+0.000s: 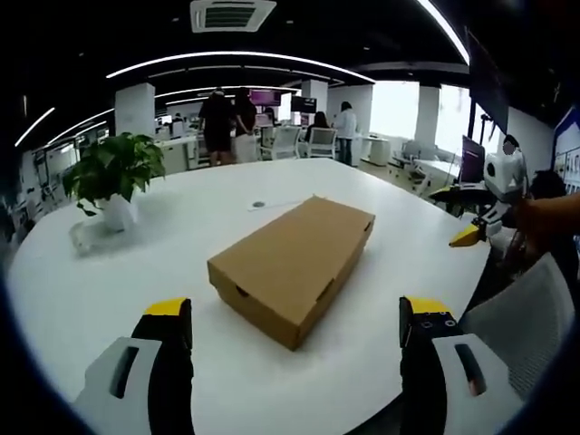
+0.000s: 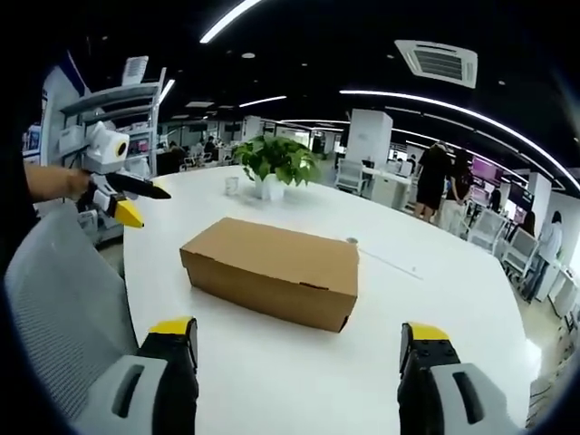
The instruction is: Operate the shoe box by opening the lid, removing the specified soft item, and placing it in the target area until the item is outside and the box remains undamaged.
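Note:
A closed brown cardboard shoe box lies on the white round table, its lid down. My left gripper is open just short of the box's near corner, its yellow-tipped jaws wide apart and holding nothing. In the right gripper view the same box shows its long side, and my right gripper is open in front of it, also holding nothing. Each gripper appears in the other's view, held off the table's edge: the right gripper and the left gripper. The box's contents are hidden.
A potted green plant stands on the table beyond the box. A small round disc is set in the tabletop. A grey mesh chair stands at the table's edge. People stand at desks behind.

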A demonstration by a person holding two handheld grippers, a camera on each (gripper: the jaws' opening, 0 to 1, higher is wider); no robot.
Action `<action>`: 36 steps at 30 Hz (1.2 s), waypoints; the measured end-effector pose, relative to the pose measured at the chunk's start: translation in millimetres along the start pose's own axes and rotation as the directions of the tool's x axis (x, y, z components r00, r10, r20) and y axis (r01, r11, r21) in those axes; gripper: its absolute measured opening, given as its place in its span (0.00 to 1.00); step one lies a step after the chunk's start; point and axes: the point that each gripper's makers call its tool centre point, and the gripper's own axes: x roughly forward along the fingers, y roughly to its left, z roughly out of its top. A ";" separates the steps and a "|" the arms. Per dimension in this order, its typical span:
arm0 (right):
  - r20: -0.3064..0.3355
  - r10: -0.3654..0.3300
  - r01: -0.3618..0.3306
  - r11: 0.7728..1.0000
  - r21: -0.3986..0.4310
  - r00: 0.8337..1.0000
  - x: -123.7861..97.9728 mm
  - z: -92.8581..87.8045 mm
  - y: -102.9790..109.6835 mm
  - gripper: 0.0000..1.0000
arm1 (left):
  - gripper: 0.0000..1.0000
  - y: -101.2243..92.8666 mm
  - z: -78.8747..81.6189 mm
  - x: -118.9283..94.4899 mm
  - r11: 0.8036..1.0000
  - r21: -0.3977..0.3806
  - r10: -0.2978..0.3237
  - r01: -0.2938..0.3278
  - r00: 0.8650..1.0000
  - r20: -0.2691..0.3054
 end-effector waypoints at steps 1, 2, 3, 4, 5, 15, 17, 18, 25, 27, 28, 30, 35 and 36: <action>-0.005 0.008 -0.008 1.000 -0.002 1.000 2.9 -0.3 -1.9 0.92 | 0.99 0.0 -1.0 2.2 1.000 -0.001 0.007 -0.007 1.000 -0.004; -0.006 0.009 -0.009 1.000 -0.004 1.000 3.8 -0.2 -2.7 0.92 | 0.99 -0.3 -1.8 3.5 1.000 -0.001 0.010 -0.010 1.000 -0.008; -0.010 0.011 -0.011 1.000 -0.006 1.000 6.9 -0.5 -6.1 0.92 | 0.99 1.5 -3.4 6.5 1.000 0.000 0.010 -0.010 1.000 -0.011; -0.013 0.011 -0.012 1.000 -0.005 1.000 9.0 -0.8 -8.2 0.92 | 0.99 1.4 -5.1 8.9 1.000 0.002 0.013 -0.013 1.000 -0.016; -0.015 0.011 -0.012 1.000 -0.007 1.000 12.2 -0.7 -11.8 0.92 | 0.99 0.8 -6.1 9.8 1.000 0.005 0.015 -0.015 1.000 -0.020; -0.035 0.033 -0.034 0.999 -0.026 0.999 35.4 -1.6 -29.0 0.88 | 0.97 6.0 -12.0 23.2 0.998 -0.032 0.046 -0.047 0.998 -0.031; -0.039 0.043 -0.045 0.998 -0.034 0.998 41.0 -0.7 -30.3 0.88 | 0.97 5.2 -12.0 26.5 0.998 -0.037 0.049 -0.050 0.998 -0.031; -0.042 0.049 -0.051 0.998 -0.042 0.998 44.4 -0.1 -31.0 0.87 | 0.97 5.1 -12.3 28.0 0.998 -0.039 0.050 -0.051 0.998 -0.033; -0.047 0.089 -0.092 0.994 -0.065 0.995 62.2 2.1 -32.3 0.82 | 0.94 4.6 -16.8 39.1 0.997 -0.037 0.062 -0.064 0.997 -0.044; -0.050 0.099 -0.102 0.993 -0.066 0.994 68.3 1.9 -33.3 0.81 | 0.94 5.2 -19.9 42.7 0.997 -0.044 0.069 -0.071 0.996 -0.050; -0.053 0.105 -0.108 0.992 -0.064 0.993 72.0 1.6 -33.9 0.81 | 0.94 6.4 -22.4 45.1 0.996 -0.047 0.077 -0.080 0.995 -0.056; -0.059 0.111 -0.115 0.992 -0.059 0.992 76.6 0.5 -34.5 0.80 | 0.94 8.0 -27.1 49.1 0.994 -0.054 0.089 -0.093 0.994 -0.069; -0.073 0.123 -0.127 0.991 -0.044 0.990 88.9 -2.5 -38.6 0.77 | 0.92 5.7 -31.7 54.7 0.994 -0.051 0.096 -0.101 0.992 -0.086; -0.076 0.123 -0.127 0.991 -0.045 0.989 91.5 -2.2 -38.9 0.76 | 0.91 5.6 -32.0 55.9 0.993 -0.054 0.097 -0.102 0.992 -0.086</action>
